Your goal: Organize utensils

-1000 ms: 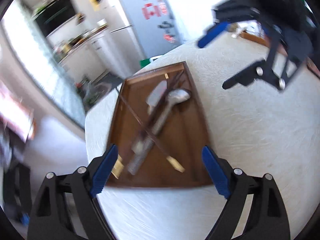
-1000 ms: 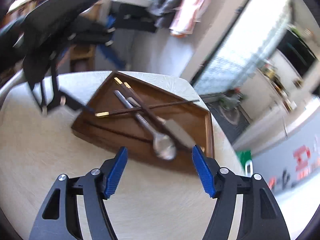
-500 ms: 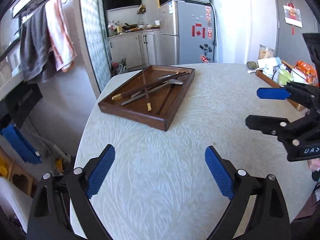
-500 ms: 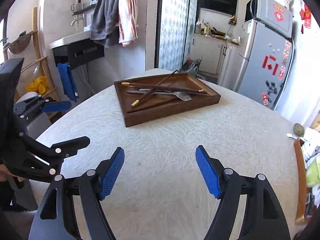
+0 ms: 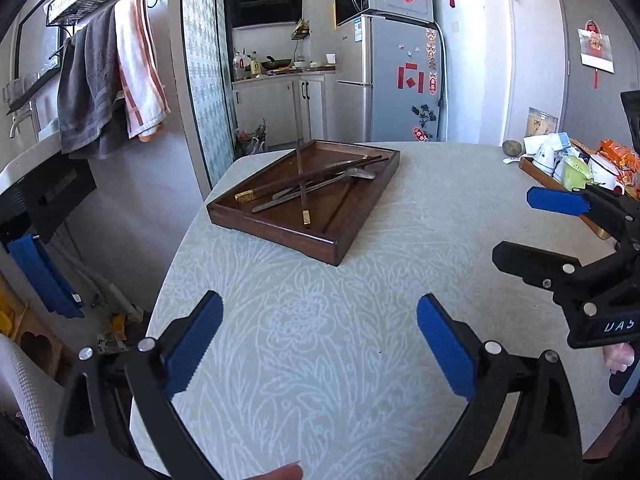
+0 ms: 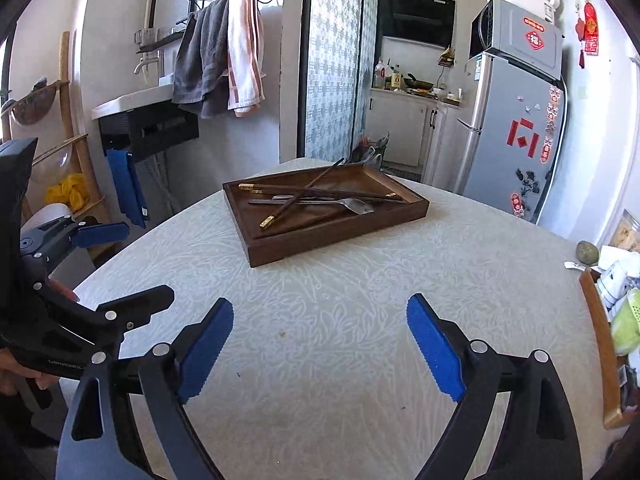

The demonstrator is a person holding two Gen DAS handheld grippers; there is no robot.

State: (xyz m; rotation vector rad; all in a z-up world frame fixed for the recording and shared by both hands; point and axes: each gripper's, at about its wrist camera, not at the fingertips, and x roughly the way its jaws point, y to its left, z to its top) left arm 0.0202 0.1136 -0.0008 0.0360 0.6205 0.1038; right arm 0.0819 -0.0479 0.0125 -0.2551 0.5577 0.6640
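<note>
A dark wooden tray sits at the far side of the round table. In it lie crossed dark chopsticks with gold ends and a metal spoon. One chopstick sticks out over the tray's far rim. My left gripper is open and empty, well short of the tray. My right gripper is open and empty too, also short of the tray. Each gripper shows in the other's view: the right one and the left one.
The table has a pale patterned cloth. A second wooden tray with cups and packets stands at the table's right edge. A fridge, kitchen counter and hanging towels are behind the table.
Both grippers have drawn back from right over the tray to the near side of the table. The utensils stay in the tray. Both grippers stay open.
</note>
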